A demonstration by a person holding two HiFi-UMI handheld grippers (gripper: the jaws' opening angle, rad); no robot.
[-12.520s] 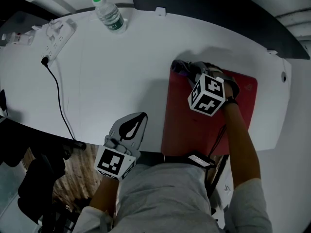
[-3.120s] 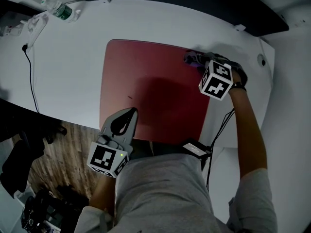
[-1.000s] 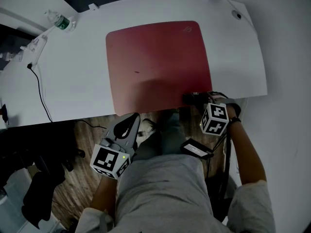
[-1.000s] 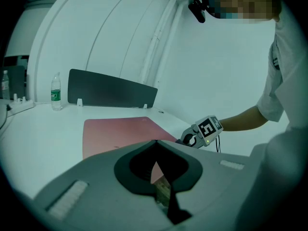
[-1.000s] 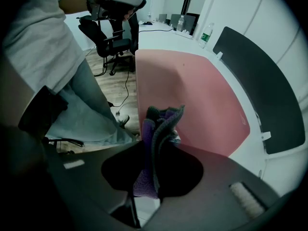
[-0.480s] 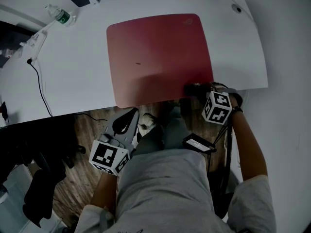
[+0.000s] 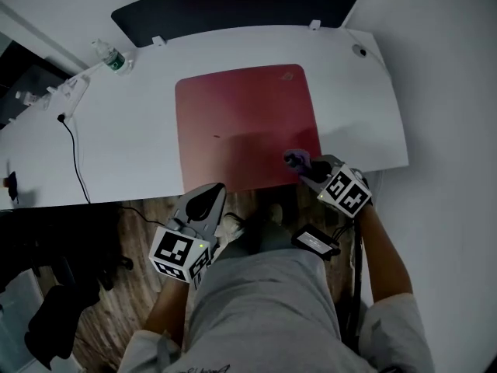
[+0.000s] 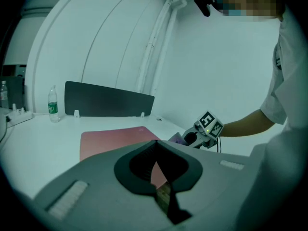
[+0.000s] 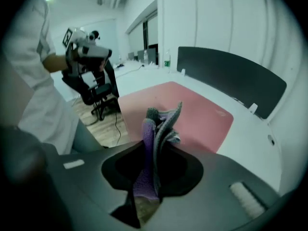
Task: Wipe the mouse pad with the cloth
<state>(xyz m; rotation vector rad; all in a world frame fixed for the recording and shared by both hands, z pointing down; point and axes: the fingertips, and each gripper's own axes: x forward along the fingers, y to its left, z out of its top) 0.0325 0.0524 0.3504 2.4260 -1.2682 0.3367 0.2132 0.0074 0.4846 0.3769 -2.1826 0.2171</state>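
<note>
An office: white desk (image 7: pixel 132 146), dark divider screen (image 7: pixel 233 10), swivel chair (image 9: pixel 97 94)

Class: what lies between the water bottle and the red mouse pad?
Nothing; the head view shows only bare white desk between the water bottle and the mouse pad.

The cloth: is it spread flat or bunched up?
Bunched up: the cloth stands crumpled in folds, pinched in the right claw.
</note>
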